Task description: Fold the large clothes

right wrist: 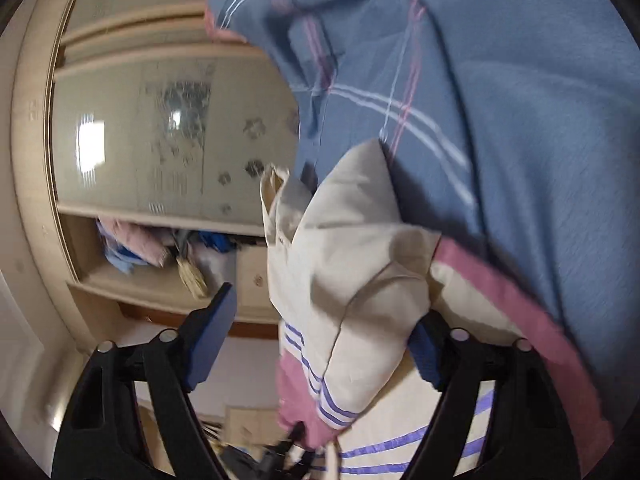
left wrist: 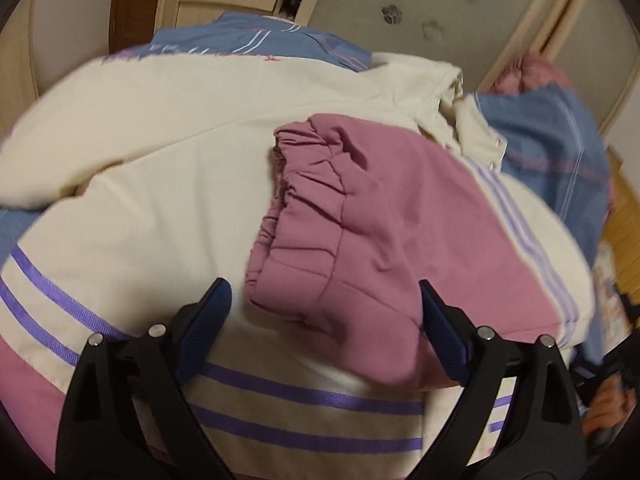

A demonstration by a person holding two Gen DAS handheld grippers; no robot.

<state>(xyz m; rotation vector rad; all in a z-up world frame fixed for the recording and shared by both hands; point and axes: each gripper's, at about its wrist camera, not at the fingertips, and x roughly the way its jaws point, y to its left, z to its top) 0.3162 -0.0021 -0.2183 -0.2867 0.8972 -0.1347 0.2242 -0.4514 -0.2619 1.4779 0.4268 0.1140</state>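
Note:
A large cream jacket (left wrist: 168, 152) with pink panels and purple stripes lies spread on a blue checked bedsheet (left wrist: 552, 144). Its pink sleeve (left wrist: 360, 240), with a gathered elastic cuff, is laid across the cream body. My left gripper (left wrist: 324, 312) is open just above the sleeve end, with the fingers on either side of it. In the right wrist view a bunched cream part of the jacket (right wrist: 352, 280) rises between the fingers of my right gripper (right wrist: 324, 336), which is open; the cloth lies against the right finger.
A wardrobe with frosted patterned doors (right wrist: 168, 132) stands behind the bed, with an open shelf of piled clothes (right wrist: 136, 244). The blue sheet (right wrist: 500, 100) fills the right of the right wrist view. Wooden floor (left wrist: 624, 216) shows at the right of the bed.

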